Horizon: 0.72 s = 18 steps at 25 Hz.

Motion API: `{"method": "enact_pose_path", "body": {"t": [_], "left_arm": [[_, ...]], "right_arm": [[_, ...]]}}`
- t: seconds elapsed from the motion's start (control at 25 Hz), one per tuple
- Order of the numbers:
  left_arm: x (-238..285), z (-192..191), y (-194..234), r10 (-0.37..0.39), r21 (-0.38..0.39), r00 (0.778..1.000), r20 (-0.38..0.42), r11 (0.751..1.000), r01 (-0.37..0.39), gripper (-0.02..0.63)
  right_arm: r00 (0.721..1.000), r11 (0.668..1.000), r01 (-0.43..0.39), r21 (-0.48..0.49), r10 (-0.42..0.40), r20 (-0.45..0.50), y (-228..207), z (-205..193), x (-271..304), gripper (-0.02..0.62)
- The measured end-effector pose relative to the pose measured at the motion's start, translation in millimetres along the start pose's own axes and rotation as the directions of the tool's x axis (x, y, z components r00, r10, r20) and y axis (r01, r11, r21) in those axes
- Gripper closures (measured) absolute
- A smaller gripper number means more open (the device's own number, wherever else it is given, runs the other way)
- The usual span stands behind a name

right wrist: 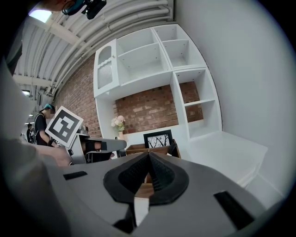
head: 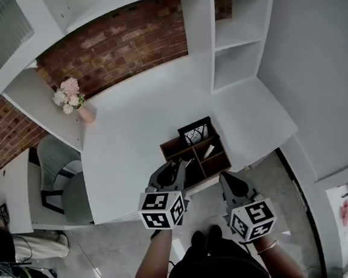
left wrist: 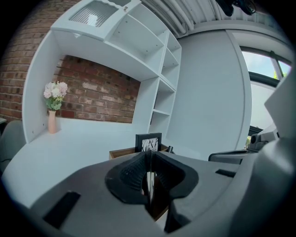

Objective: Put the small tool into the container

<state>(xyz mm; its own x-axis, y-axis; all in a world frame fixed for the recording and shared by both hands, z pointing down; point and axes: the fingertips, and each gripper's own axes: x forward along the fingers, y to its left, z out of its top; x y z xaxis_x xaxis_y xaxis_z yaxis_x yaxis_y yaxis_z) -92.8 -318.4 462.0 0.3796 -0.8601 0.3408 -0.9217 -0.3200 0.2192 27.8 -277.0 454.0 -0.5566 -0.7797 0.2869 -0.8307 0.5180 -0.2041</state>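
Note:
A brown wooden container with several compartments stands near the front edge of the white desk. A black picture frame stands upright at its back. A pale small item lies in a right-hand compartment; I cannot tell what it is. My left gripper hangs at the container's front left corner, jaws shut with nothing between them. My right gripper is off the desk's front edge, just right of the container, also shut and empty.
A vase of pink flowers stands at the desk's back left corner. A white shelf unit rises at the back right. A grey chair sits left of the desk. A person is in the far background.

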Motion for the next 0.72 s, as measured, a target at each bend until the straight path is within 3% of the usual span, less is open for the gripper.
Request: {"method": "enact_pose_path", "body": {"t": [0.72], "left_arm": [[12, 1, 5, -0.022, -0.024, 1.0, -0.004, 0.999, 0.022, 0.538]], "right_arm": [[1.0, 1.0, 0.008, 0.0, -0.008, -0.012, -3, -2, 3, 0.591]]}}
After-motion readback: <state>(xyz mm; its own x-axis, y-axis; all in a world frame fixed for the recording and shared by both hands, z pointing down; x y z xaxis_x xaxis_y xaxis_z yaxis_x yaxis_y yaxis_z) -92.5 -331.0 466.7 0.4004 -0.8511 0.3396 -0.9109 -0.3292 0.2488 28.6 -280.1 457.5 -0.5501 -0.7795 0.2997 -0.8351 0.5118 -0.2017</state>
